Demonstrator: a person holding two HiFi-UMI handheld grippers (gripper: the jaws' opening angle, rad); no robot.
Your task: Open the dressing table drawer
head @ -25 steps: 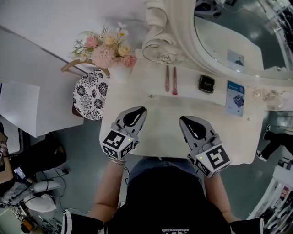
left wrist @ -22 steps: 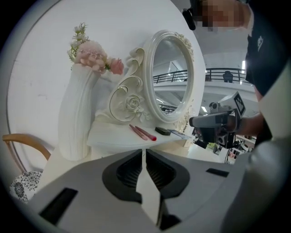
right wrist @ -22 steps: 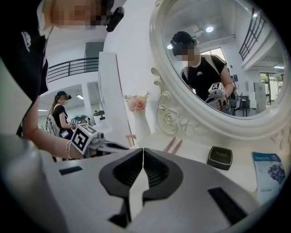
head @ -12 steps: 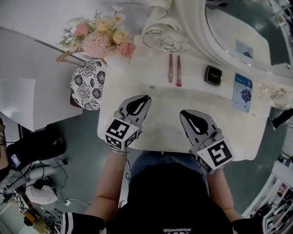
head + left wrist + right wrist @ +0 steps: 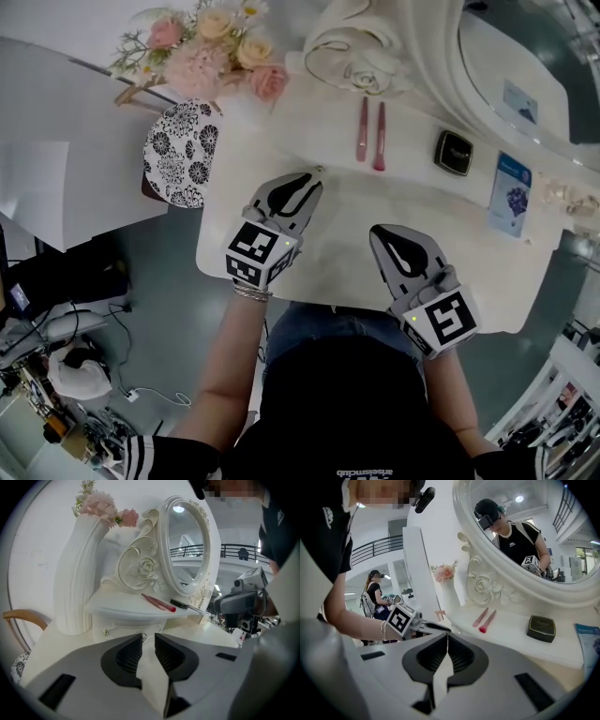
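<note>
Left gripper (image 5: 311,183), jaws just opened, empty; drawer (image 5: 126,629) lies crosswise, front facing it

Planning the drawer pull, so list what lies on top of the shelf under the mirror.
Two pink tubes, a black compact and a blue booklet lie on the shelf. Its back strip is covered by the mirror frame.
</note>
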